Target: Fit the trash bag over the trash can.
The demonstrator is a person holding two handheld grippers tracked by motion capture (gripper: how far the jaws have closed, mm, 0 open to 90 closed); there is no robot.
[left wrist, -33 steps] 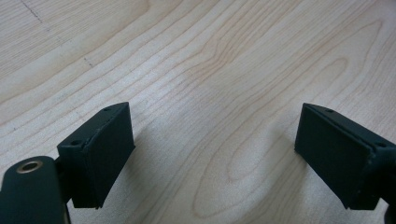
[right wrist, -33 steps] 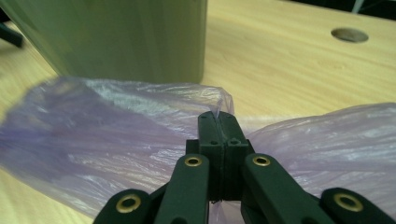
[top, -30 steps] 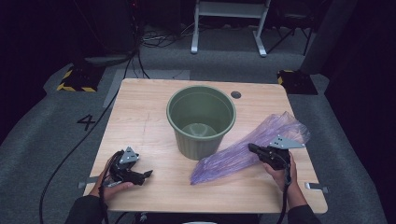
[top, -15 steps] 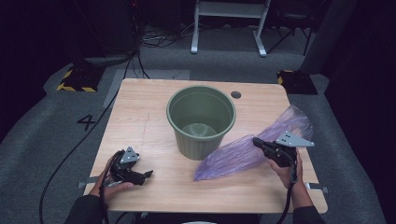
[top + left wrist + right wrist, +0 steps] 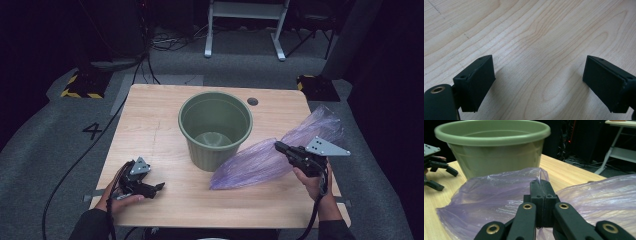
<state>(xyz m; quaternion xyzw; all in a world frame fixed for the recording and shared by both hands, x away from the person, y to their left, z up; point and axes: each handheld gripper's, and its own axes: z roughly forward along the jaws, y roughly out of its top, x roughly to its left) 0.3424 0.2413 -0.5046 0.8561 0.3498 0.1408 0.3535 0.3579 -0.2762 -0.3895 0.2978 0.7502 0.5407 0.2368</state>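
Observation:
A thin purple plastic bag hangs slanted over the table's right side, its low end touching the wood near the green bucket. My right gripper is shut on the bag's film; in the right gripper view the pads pinch a fold of the bag, with the bucket just behind. My left gripper rests on the table at the front left, held by a hand, jaws open. In the left gripper view its fingers stand wide apart over bare wood.
The wooden table has a round cable hole at the back right. Cables trail from both grippers off the front edge. Grey carpet with a painted number lies at the left, a white frame stands behind.
My right gripper has risen and drawn slightly right, lifting the bag's upper part off the table. The left gripper has stayed where it was.

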